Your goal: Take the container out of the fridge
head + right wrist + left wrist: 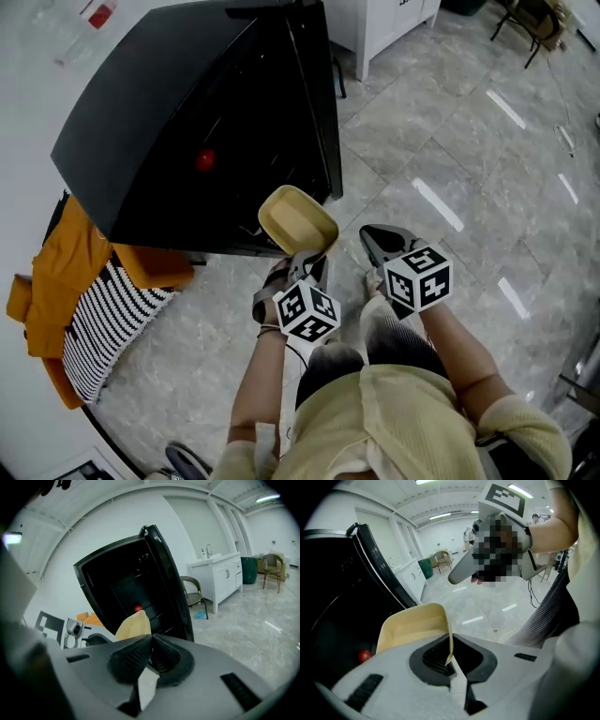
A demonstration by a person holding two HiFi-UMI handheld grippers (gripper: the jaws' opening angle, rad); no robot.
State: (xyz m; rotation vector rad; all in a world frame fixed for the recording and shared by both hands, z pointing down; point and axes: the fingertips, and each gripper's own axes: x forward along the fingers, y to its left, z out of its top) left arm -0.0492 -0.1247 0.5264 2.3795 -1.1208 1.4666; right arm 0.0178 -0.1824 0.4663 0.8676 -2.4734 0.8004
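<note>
A shallow cream-yellow container [297, 220] hangs in the air just outside the open black fridge [169, 122]. My left gripper [303, 265] is shut on its near rim, and the thin wall [412, 627] runs down between the pads of the left gripper [450, 660]. To its right my right gripper [377, 242] is shut with nothing in it and keeps apart from the container. In the right gripper view the pads of the right gripper [151, 641] meet, with the container [134, 624] behind them. A small red thing [204, 160] stays inside the dark fridge.
The fridge door [316, 103] stands open next to the container. Orange cloth [52, 281] and a striped cloth [103, 323] lie on the floor at the left. A white cabinet [220, 573] and a chair [190, 590] stand beyond the fridge on the grey tiled floor [450, 141].
</note>
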